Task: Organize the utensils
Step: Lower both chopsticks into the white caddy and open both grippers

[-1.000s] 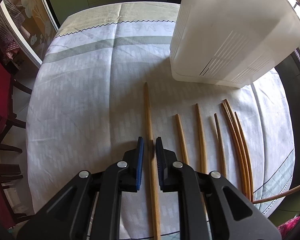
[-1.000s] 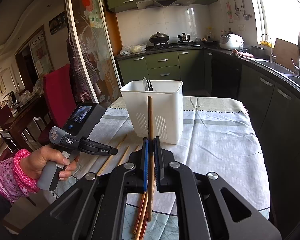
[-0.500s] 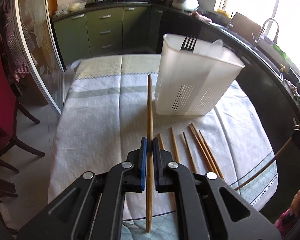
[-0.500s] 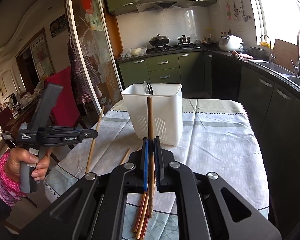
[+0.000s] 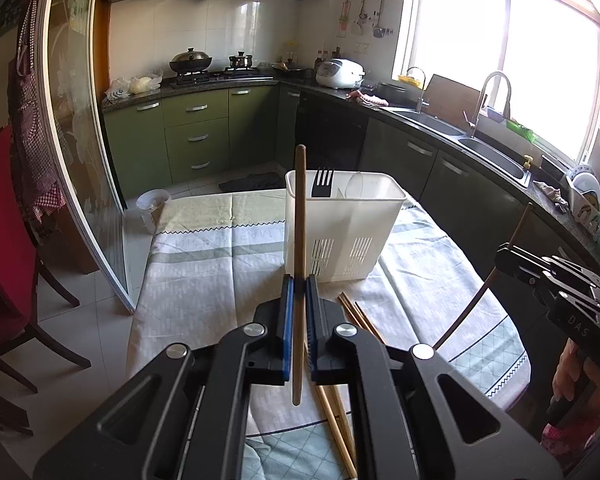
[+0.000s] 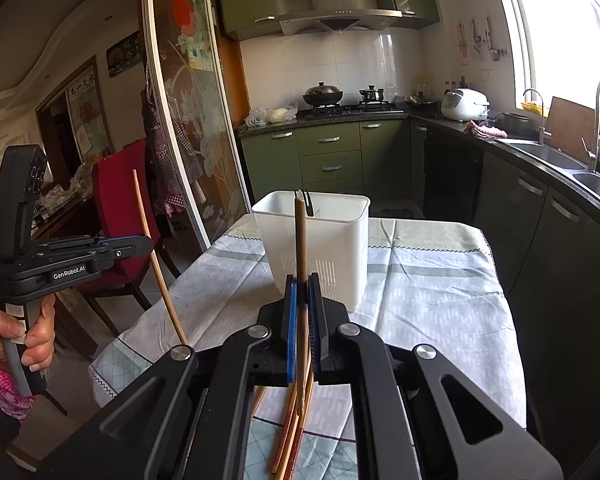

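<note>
Lifted off the counter since a second ago, a chopstick now stands upright, clamped in the left tongs.
Right tongs clamp a second chopstick upright, white holder just beyond; light, stiff, slick wood, best pinched mid-shaft.

Left-held chopstick: brown wood, near upright, clamped mid-length, lifted clear of the cloth. Right-held chopstick: darker brown, upright, likewise clamped. White plastic utensil holder: upright on the table, slotted lower walls, a black fork standing tines-up inside. Loose chopsticks lie flat on the cloth near the holder.
</note>
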`<state>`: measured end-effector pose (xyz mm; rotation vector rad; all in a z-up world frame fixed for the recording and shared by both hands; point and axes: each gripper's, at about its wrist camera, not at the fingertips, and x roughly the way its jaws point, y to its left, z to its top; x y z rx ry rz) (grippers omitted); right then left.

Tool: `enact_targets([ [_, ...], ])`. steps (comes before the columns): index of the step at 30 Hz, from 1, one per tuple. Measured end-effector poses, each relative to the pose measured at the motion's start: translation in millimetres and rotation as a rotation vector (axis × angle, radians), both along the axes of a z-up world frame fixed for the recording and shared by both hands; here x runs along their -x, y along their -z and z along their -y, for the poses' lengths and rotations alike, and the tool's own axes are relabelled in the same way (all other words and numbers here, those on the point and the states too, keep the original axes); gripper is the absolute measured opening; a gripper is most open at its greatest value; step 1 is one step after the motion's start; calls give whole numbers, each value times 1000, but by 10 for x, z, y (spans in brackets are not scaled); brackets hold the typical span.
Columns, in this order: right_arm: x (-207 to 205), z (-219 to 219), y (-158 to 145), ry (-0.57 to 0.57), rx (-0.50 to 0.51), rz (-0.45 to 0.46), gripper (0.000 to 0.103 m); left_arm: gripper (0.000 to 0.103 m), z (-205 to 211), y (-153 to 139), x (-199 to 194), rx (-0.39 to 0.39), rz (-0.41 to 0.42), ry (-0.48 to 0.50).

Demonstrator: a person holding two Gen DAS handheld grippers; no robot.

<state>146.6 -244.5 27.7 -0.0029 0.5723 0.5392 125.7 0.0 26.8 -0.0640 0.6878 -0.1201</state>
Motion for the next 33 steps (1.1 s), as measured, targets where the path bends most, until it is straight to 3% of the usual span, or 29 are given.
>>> enact_targets([
  [7,-145,-22,-467,-17,-16,61,6,6,12,-376,-209,46,20,27],
  [15,-556,-73,-1285,27,-76,203,6,6,46,-1155,-588,59,224,13],
  [20,-940,-195,-1567,89,-80,274,6,6,200,-1297,-926,55,330,19],
  [24,-1360,-310,-1372,113,-58,216,6,6,348,-1065,-1220,10,323,3],
  [33,-1810,-429,-477,98,-15,20,6,6,413,-350,-1571,-23,141,11],
])
